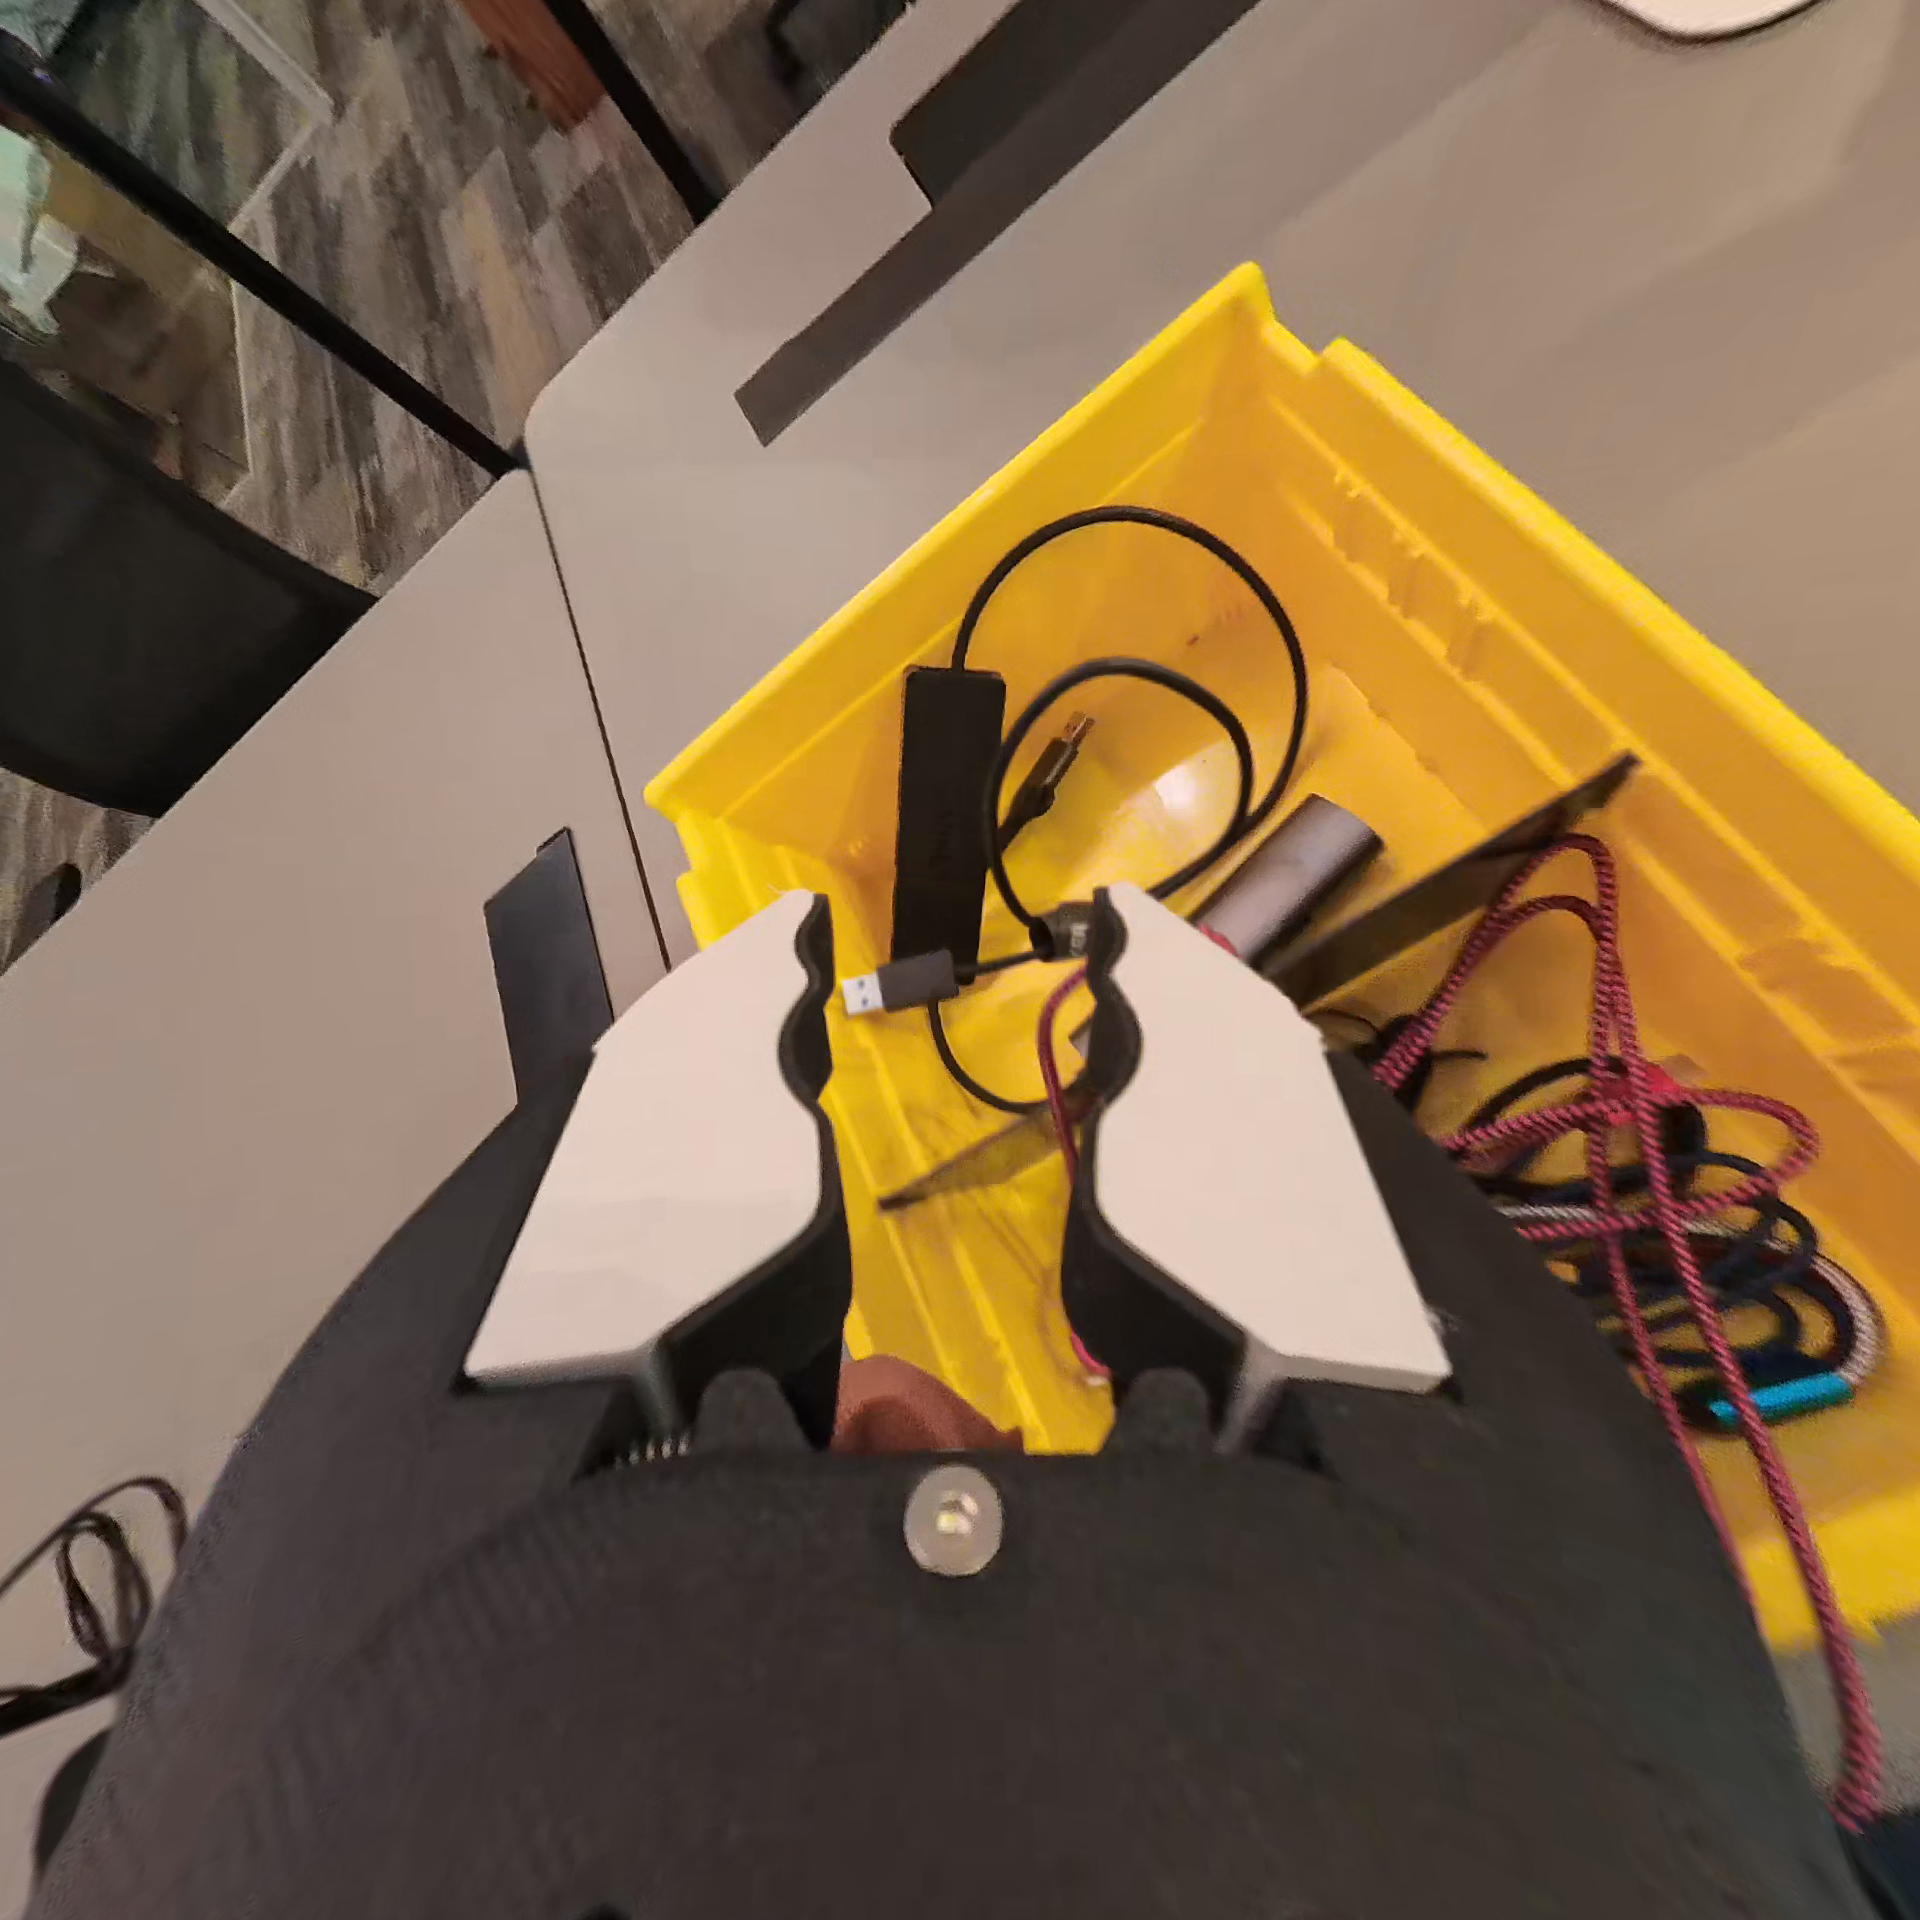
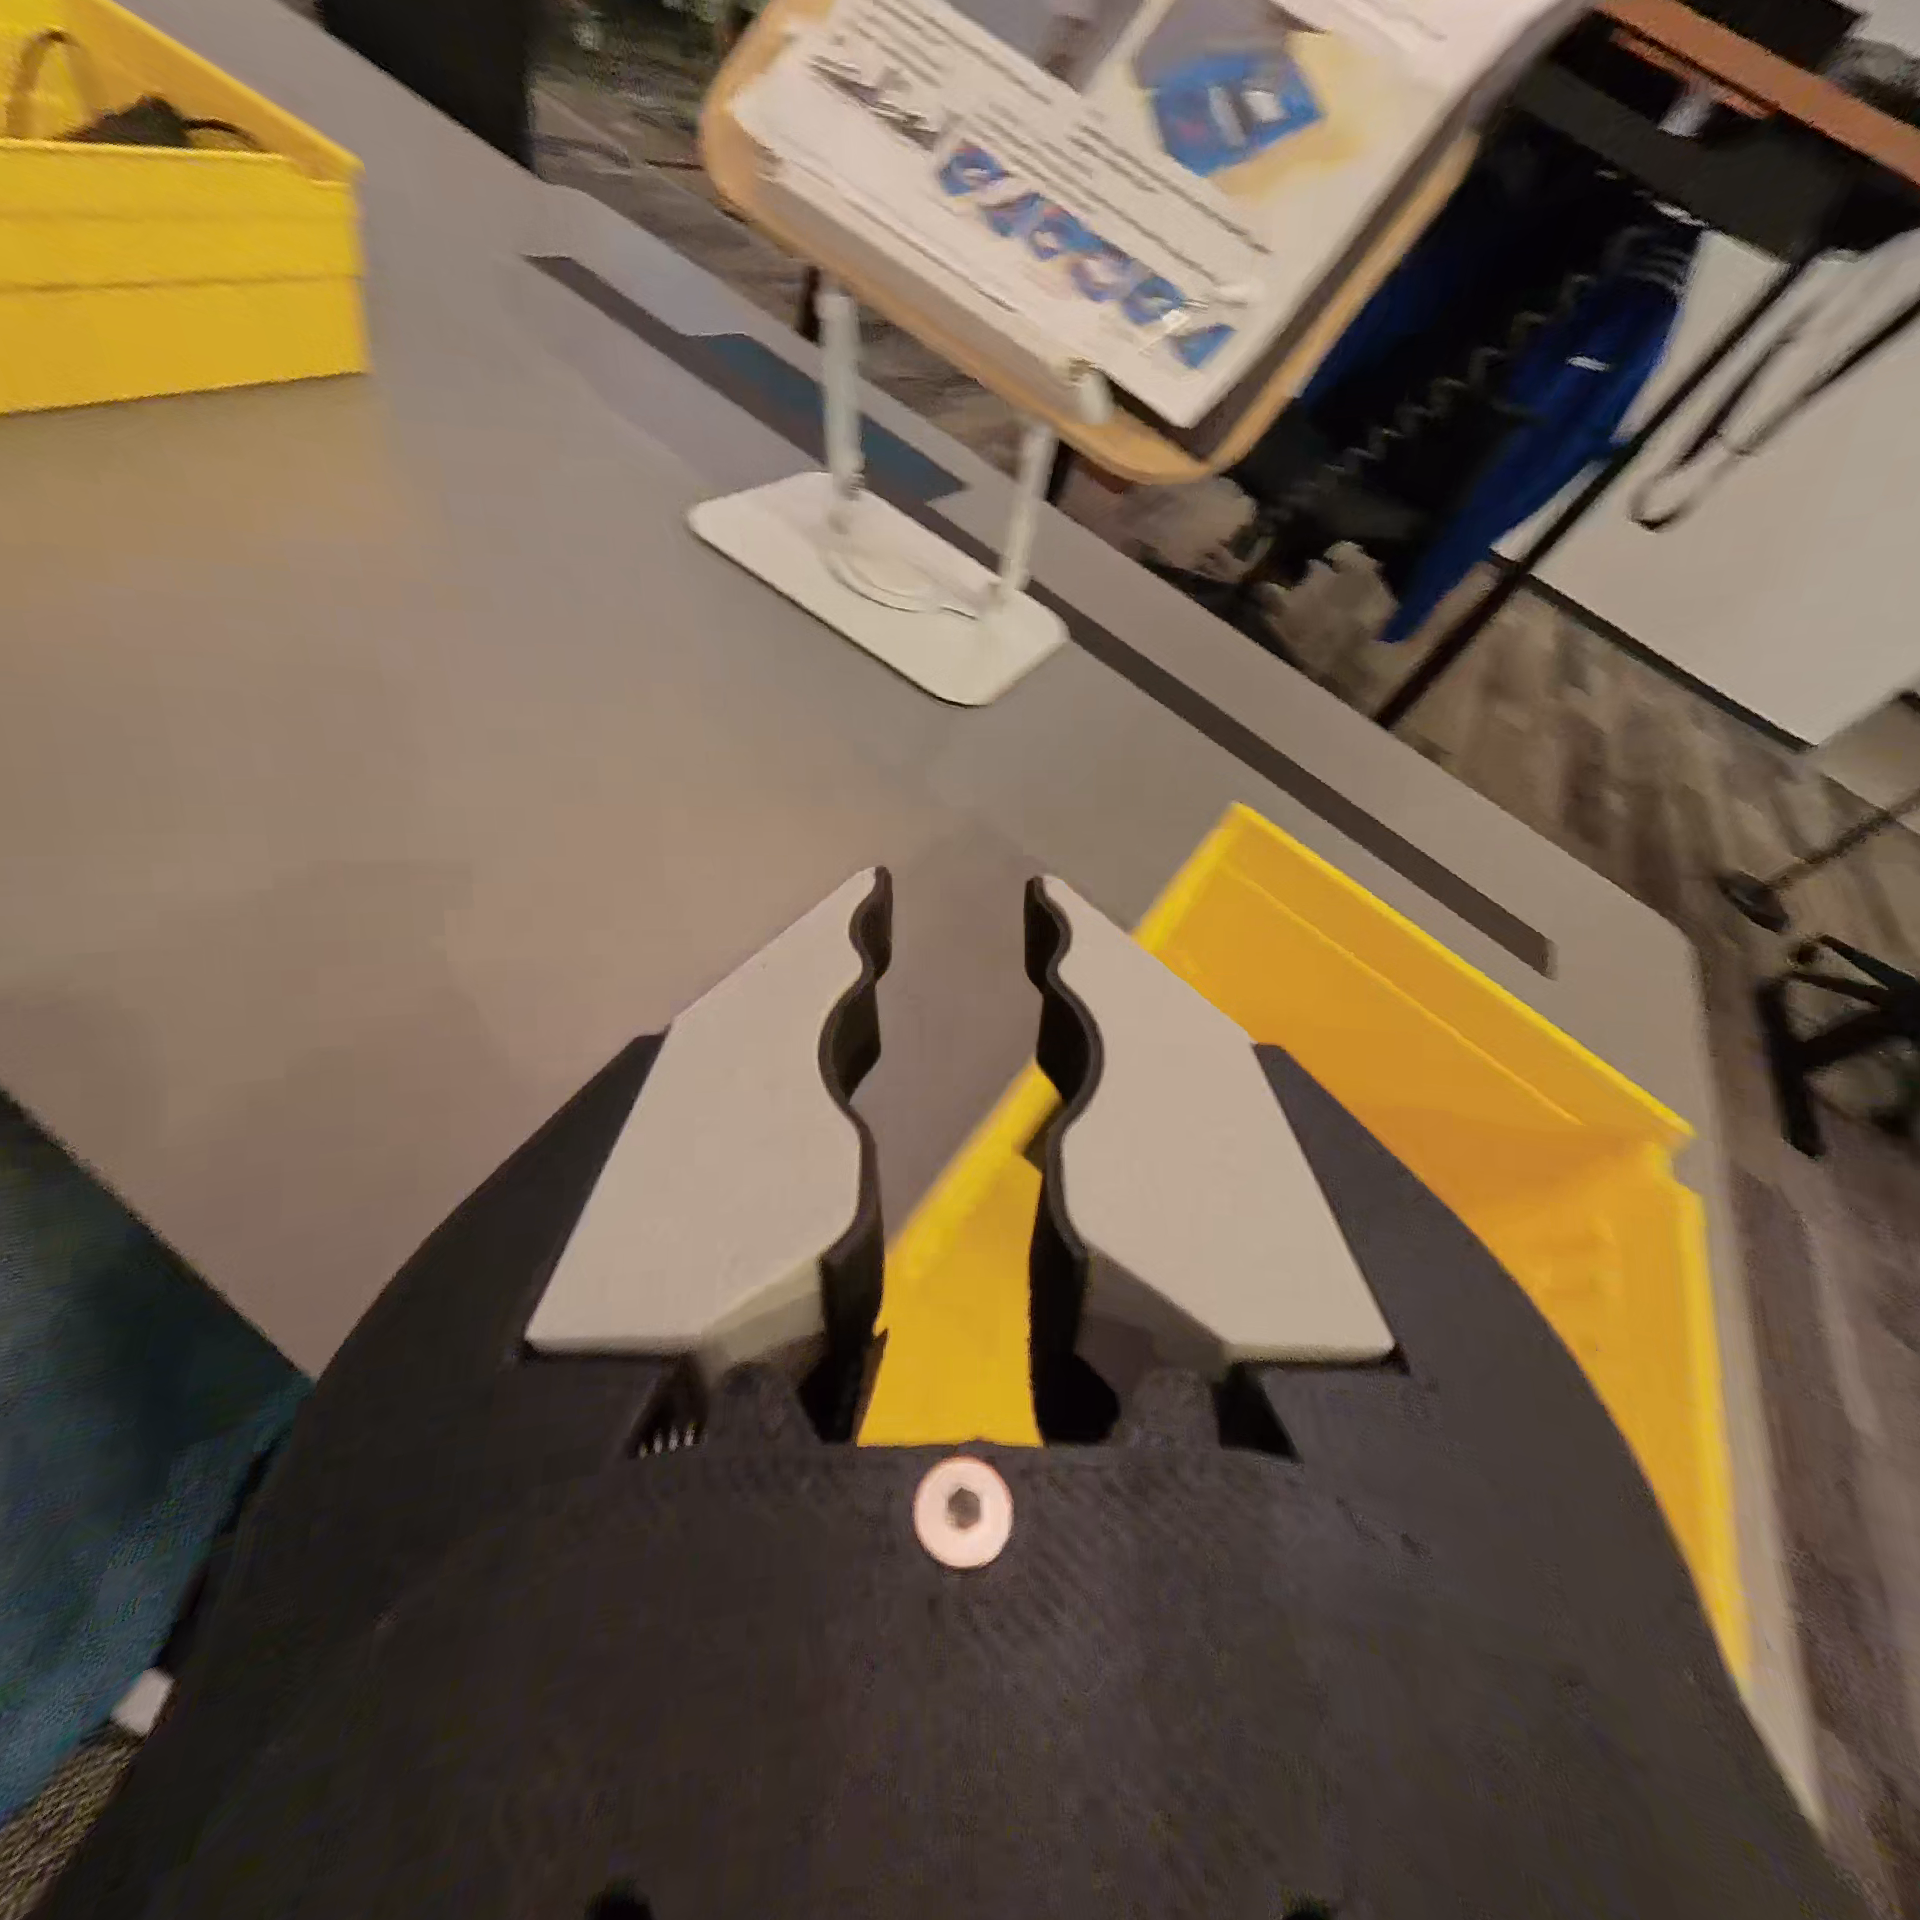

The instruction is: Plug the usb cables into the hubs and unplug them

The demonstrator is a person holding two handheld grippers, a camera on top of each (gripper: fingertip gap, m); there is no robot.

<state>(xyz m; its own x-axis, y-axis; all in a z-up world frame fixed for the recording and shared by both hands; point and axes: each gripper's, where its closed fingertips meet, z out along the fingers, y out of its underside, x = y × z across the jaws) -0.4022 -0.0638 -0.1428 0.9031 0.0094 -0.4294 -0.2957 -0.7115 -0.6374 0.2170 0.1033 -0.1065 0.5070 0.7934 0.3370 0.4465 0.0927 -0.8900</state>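
In the left wrist view a yellow bin [image 1: 1475, 665] holds a black USB hub [image 1: 945, 810] with its black looped cable [image 1: 1262, 613] and silver-tipped plug [image 1: 894, 987]. A grey hub [image 1: 1299, 878] lies to its right. Behind a black divider [image 1: 1455, 883] lies a tangle of red braided cable [image 1: 1621, 1070] and dark cables. My left gripper [image 1: 961, 925] is open and empty above the bin's near end, just short of the black hub. In the right wrist view my right gripper [image 2: 956, 894] is open and empty over the grey table [image 2: 416, 644], beside a second yellow bin [image 2: 1403, 1049].
A document stand with a white base [image 2: 883, 582] holds a printed page ahead of the right gripper. The cable bin [image 2: 177, 239] shows at that view's far left. A thin black cable [image 1: 94, 1590] lies on the table at the left. Table edges and floor lie beyond. The gap from one gripper's tips to the other's is roughly 65 cm.
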